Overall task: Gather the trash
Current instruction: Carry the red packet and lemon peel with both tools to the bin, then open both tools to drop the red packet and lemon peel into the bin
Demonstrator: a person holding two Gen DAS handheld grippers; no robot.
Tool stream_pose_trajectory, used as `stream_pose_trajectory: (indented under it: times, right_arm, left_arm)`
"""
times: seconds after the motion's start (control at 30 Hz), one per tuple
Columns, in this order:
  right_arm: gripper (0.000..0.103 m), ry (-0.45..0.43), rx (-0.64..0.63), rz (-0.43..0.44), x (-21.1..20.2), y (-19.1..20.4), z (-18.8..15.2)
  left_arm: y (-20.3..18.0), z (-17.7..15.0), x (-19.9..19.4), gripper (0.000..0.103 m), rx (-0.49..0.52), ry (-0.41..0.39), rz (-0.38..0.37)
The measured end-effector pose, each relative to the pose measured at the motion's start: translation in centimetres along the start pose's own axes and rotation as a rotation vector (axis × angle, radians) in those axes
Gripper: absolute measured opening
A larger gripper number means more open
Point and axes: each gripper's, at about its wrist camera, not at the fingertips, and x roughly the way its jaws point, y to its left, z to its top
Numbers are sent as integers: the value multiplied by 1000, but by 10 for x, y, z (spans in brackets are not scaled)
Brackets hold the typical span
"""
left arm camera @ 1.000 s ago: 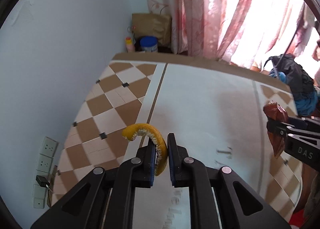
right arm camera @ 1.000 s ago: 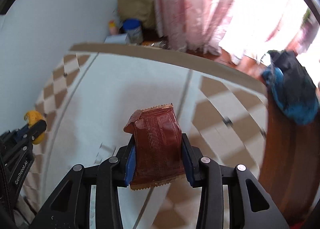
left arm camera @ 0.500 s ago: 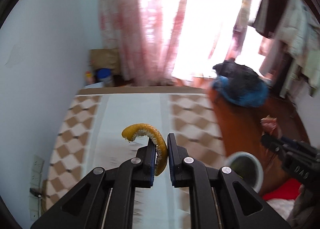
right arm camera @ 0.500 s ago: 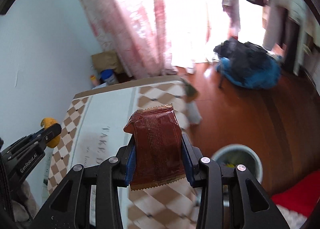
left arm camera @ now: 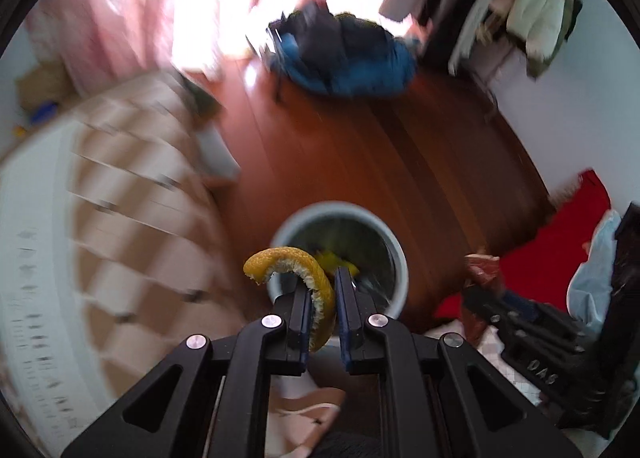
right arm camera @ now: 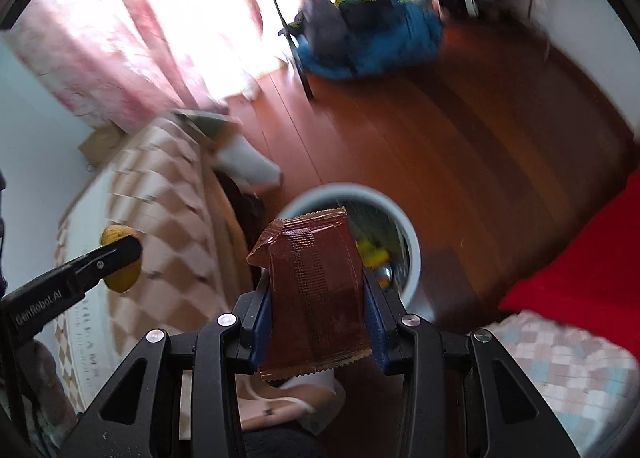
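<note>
Left gripper (left arm camera: 323, 310) clamped on orange peel (left arm camera: 296, 270); peel's long axis runs up from the jaws, tip curling toward 10 o'clock. Right gripper (right arm camera: 318, 314) clamped on brown wrapper (right arm camera: 316, 290), held upright, long axis 6 to 12, torn top edge uppermost. Just beyond both, white bin (left arm camera: 400, 258) on the wood floor (left arm camera: 420, 162); yellow scraps (right arm camera: 372, 252) inside, other contents blurred. Far, at 12: blue-black bag (left arm camera: 344, 58).
</note>
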Motion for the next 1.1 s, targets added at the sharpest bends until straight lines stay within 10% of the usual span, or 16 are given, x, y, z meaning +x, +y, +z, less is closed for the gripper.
stream_pose_trajectory:
  times: [0.3,0.43,0.63,0.83,1.1]
  right_arm:
    - [43,199,99,27,136,-73,2]
    - [51,252,103,45,175,-80,3]
    - [80,277,104,75,197,-77,6]
    - [103,260,104,56,175,-72,3]
    - [103,206,62,-34,93,-55,-16]
  left_arm:
    - [-17,28,149,16,-12,278,-25]
    - [-11,31,173,78,-45,309,2]
    - [1,23,167,101,-45,286,96]
    - [11,10,140,101,11,219,217]
    - [7,-23,76,101,30,157,269]
